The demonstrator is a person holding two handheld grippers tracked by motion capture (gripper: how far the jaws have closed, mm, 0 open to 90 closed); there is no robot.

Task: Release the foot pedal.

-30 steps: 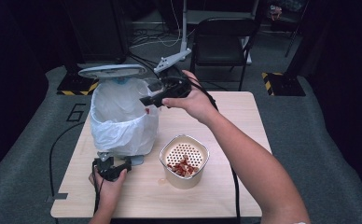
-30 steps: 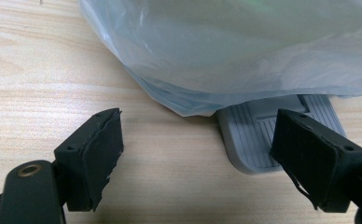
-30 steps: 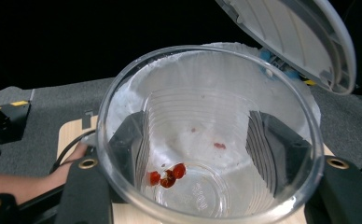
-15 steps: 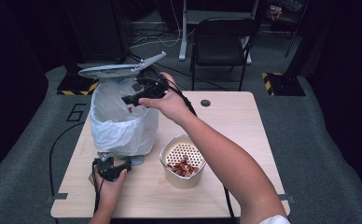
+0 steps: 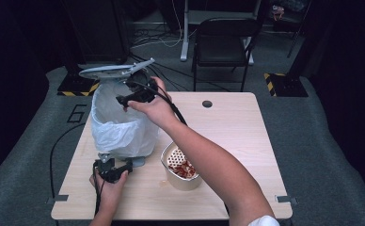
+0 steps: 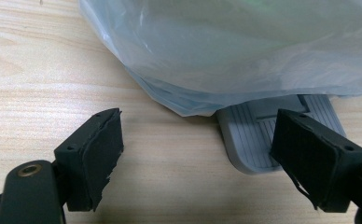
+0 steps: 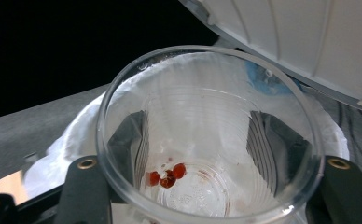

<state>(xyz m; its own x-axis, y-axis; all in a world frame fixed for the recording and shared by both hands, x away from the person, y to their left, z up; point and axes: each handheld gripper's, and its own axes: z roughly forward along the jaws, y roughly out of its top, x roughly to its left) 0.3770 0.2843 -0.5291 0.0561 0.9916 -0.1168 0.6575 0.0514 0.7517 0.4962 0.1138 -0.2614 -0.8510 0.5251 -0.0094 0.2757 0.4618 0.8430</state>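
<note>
- A person works at a light wooden surface (image 5: 237,136), a two-jaw gripper in each hand.
- The right gripper (image 7: 207,154) pinches a clear plastic cup (image 7: 202,121) between its two black jaws, whose pads press the ribbed cup wall from either side.
- In the right gripper view the cup faces the camera mouth-first; a few small red bits (image 7: 167,176) cling near its bottom.
- In the high view the right gripper (image 5: 124,100) holds the cup over the open top of a pedal bin (image 5: 119,127) lined with a white plastic bag (image 5: 115,134).
- The bin's grey lid (image 5: 112,71) stands raised above the rim, just beside the right hand (image 5: 153,106).
- The left gripper (image 6: 202,158) sits low on the surface at the foot of the bin, its jaws spread with nothing between the pads.
- The bin's grey ribbed pedal (image 6: 258,135) pokes out from under the bag, close in front of one of the left gripper's pads (image 6: 100,149).
- In the high view the left hand (image 5: 107,181) rests on the near edge of the surface.
- A beige bowl with a perforated insert (image 5: 180,167) stands just right of the bin, holding red scraps (image 5: 185,168).
- A black chair (image 5: 223,40) stands on the floor beyond the surface.
</note>
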